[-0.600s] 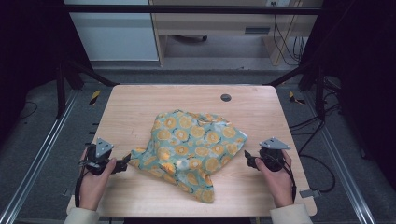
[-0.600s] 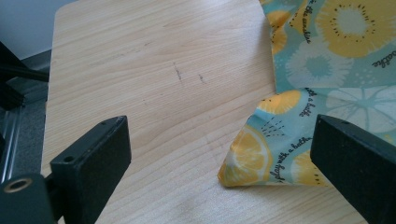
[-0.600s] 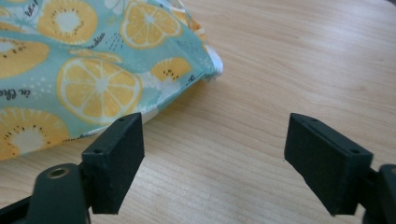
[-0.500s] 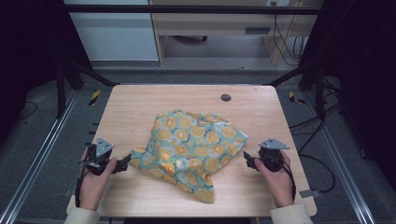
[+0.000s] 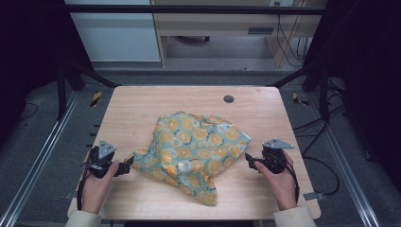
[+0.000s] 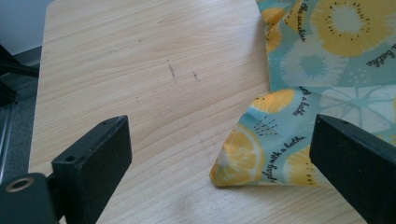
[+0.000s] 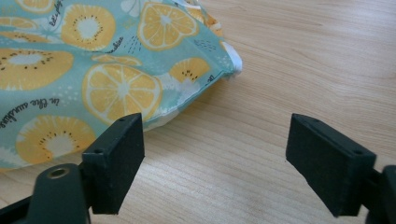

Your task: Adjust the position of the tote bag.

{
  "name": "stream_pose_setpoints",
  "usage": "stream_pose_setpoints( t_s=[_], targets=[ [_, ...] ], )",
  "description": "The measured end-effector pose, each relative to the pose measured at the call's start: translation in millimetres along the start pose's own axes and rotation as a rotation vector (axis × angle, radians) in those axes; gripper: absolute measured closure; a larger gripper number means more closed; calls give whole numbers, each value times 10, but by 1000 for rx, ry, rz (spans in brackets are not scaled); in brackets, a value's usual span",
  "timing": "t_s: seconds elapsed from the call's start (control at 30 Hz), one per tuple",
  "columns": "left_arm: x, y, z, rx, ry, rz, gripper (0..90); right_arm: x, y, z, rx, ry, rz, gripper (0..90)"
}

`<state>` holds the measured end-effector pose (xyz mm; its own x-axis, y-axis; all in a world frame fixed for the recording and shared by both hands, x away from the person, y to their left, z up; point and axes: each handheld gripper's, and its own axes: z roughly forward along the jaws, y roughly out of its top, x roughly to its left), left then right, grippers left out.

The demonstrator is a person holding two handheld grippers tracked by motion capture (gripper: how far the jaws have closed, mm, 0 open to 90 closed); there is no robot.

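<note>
Light wooden tabletop [image 5: 142,113] bearing a crumpled teal citrus-print cloth [image 5: 194,146]; left hand-held gripper [image 5: 126,166] and right hand-held gripper [image 5: 249,161] both spread wide, empty.

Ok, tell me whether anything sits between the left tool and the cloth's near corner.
Nothing visible does. The left tool is open, with only bare table ahead of it, and the cloth corner lies just between its jaws.

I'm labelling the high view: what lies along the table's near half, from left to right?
Left gripper → cloth → right gripper.
</note>
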<state>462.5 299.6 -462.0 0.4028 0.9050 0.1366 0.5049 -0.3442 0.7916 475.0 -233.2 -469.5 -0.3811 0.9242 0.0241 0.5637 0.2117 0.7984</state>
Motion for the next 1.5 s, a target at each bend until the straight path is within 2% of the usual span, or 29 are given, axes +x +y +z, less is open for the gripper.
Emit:
stream_pose_setpoints(
  t_s=[0.13,0.17,0.2,0.33,0.43,0.47,0.53,0.6,0.63,0.67,0.83,0.87,0.97,1.0,1.03,1.07,1.1,1.17,1.23,1.27,1.3,1.43,1.47,1.5],
  targets=[
    [1,-3,7,4,-11,-3,56,-19,23,-7,-6,-3,26,180],
    [0,-3,13,6,-14,-3,56,-27,35,-9,-9,-8,41,181],
    [-6,-1,22,6,-18,-1,56,-49,71,-14,-26,0,75,190],
    [-25,6,11,3,-24,10,56,-56,145,9,-30,17,86,207],
    [-43,4,4,3,-30,16,58,-90,240,100,-33,68,113,207],
    [-56,2,3,5,-30,18,58,-109,346,179,-34,80,102,203],
    [-58,4,0,3,-31,19,58,-117,396,222,-36,78,102,202],
    [-59,6,1,-1,-32,16,58,-147,475,340,-14,84,116,183],
    [-59,4,4,-2,-30,16,58,-169,488,401,-6,86,134,183],
    [-57,1,10,1,-30,12,59,-196,467,500,26,94,165,182],
    [-48,0,14,-3,-43,1,59,-215,390,556,64,117,198,181],
    [-56,4,26,-5,-48,3,60,-213,363,559,62,131,227,185],
    [-69,10,25,-8,-54,6,60,-201,354,579,78,138,238,190],
    [-76,11,18,-11,-56,14,60,-182,351,613,88,142,228,248],
    [-86,11,12,-13,-58,19,60,-182,351,613,88,142,228,248],
    [-95,10,4,-12,-60,27,60,-160,346,657,100,146,215,342],
    [-102,10,-1,-13,-64,33,60,-160,346,657,100,146,215,342],
    [-115,11,-6,-14,-67,40,60,-135,355,682,94,174,197,516],
    [-125,17,-2,-12,-72,40,60,-110,371,692,64,195,181,722],
    [-132,23,1,-11,-78,39,60,-100,379,681,42,199,179,780],
    [-140,30,3,-9,-84,41,60,-83,391,661,23,204,176,821],
    [-174,56,-9,-12,-93,64,60,-8,488,494,-71,224,126,868],
    [-179,61,-17,-20,-93,63,60,42,566,370,-134,242,107,873],
    [-178,68,-26,-25,-98,64,60,42,566,370,-134,242,107,873]
  ],
)
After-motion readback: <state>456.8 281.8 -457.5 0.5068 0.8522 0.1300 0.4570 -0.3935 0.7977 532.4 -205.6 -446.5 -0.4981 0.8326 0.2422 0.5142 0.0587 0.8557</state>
